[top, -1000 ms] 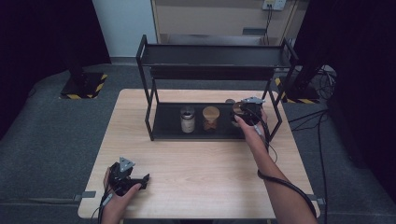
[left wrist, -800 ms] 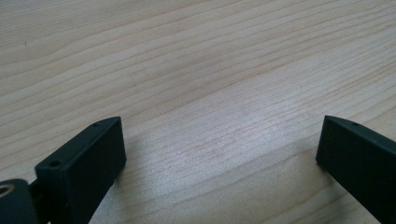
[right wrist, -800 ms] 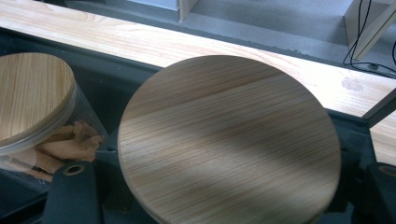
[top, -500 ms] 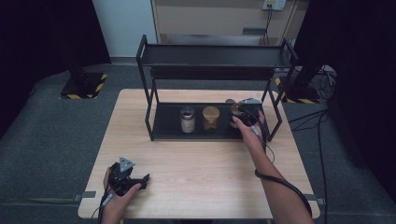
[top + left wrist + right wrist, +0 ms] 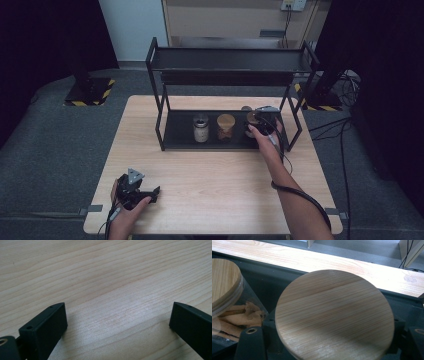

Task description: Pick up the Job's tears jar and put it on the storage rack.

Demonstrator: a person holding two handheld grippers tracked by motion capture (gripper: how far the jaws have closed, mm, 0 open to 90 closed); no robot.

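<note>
Item: jar with wooden lid, gripped by the right claw, whose jaws are closed on the jar's sides just under the lid, one black jaw showing at each flank in the right gripper view. Location: lower tray of the black rack, at the rack's right end, rightmost of the three containers there. Neighbours on the rack: a bamboo-lidded glass jar just beside it toward the rack's middle, holding pale brown pieces (contents not identifiable), and a small silver-topped jar beyond that, toward the rack's left post. Handling note: whether the jar is being set down or taken up cannot be told from this moment; either way, it is best kept upright and moved straight out of or into the gap under the rack's upper shelf, clear of the right-hand post and without nudging the bamboo-lidded neighbour. The grip looks secure but sits high, so a slow, level motion is advisable. Appearance: round flat lid of light striped wood grain, plain, unmarked; body largely hidden beneath the lid, apparently dark or clear. Second tool: left claw, jaws wide apart and holding nothing, resting low over the bare counter well in front of the rack's left corner.
</note>
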